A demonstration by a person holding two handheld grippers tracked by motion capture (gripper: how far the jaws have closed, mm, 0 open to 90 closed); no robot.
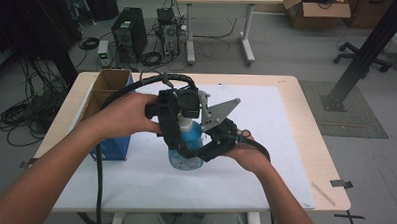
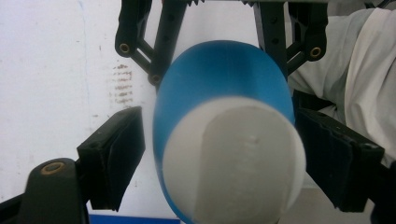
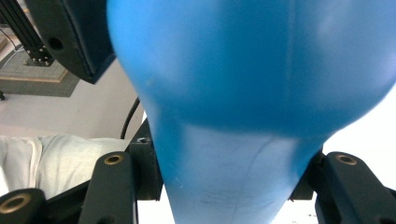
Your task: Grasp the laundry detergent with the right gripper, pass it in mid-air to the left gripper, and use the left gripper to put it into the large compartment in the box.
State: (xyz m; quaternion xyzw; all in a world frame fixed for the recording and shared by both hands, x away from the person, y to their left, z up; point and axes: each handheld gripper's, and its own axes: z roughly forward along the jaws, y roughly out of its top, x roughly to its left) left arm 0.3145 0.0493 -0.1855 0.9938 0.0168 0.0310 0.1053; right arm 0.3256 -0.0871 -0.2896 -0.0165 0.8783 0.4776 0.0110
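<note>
Between half-open left gripper (image 2: pixel 219 158) pads, blue bottle (image 2: pixel 224 116)

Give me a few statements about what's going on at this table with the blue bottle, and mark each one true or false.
1. The blue bottle has a white cap. True.
2. The right hand-held gripper is clamped on the bottle. True: its jaws grip the lower part.
3. The left hand-held gripper has its jaws wide apart, well away from the bottle. False: its jaws stand on either side of the cap end, with a small gap on at least one side.
4. The bottle lies on its side on the white mat. False: it is held upright.
5. An open cardboard box stands at the table's left edge. True.
</note>
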